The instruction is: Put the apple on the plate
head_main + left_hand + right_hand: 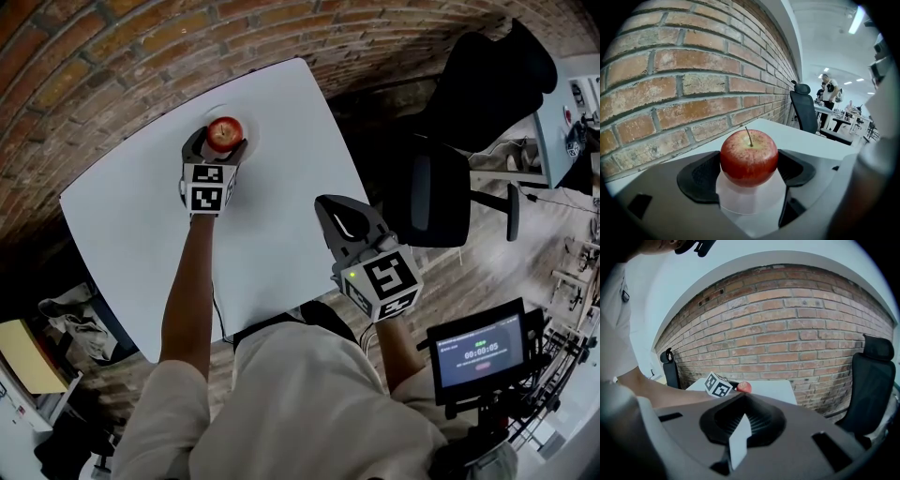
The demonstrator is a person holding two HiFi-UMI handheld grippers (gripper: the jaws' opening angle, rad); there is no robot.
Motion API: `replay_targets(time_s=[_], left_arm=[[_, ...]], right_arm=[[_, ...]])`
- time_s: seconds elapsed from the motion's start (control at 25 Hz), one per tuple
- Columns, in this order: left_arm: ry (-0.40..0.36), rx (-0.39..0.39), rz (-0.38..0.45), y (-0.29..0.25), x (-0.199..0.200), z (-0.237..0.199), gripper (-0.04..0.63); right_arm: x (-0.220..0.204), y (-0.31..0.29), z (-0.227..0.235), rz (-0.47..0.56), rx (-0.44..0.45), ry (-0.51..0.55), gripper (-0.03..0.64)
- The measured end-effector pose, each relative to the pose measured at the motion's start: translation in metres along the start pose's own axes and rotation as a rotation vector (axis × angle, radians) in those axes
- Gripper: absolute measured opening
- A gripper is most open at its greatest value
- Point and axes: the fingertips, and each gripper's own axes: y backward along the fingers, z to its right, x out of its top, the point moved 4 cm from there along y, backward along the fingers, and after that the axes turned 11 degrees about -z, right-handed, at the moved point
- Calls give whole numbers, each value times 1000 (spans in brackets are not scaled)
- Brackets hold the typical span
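Left tongs [749, 165] are closed on the red apple [749, 157], held at the white plate [253, 131] near the far edge of the desk [141, 206]. Whether the apple touches the plate cannot be told. Right tongs [330, 204] are closed and empty above the desk's near right corner.

Overhead, ceiling strip lights [855, 18] flood the room evenly, so the white table [272, 244] glares nearly featureless and shadows on it are faint. All three views bow hard at their edges, curving the brick wall [787, 333] and blackening the corners. The apple [749, 157] reads sharp and glossy.
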Motion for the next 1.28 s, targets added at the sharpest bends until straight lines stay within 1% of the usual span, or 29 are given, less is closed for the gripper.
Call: replay_targets(time_s=[0.16,0.44,0.68,0.92,1.0,1.12,1.28], left_arm=[[10,3,2,-4,-3,-3,385],[22,-4,32,-7,-3,-2,385],[54,-23,58,-6,-3,-1,385],[47,-22,52,-5,-4,-2,388],[44,-18,44,-3,-5,-2,403],[59,-3,51,2,-5,-6,403],[72,40,86,18,-4,-8,403]], right_arm=[[-4,1,3,-9,-8,-5,3],[-8,0,4,-19,-12,-5,3],[-9,-2,-1,-31,0,11,3],[-9,-2,-2,-32,2,19,3],[-9,-1,-3,-31,2,21,3],[-9,2,-2,-22,2,25,3],[-4,3,0,-6,6,34,3]])
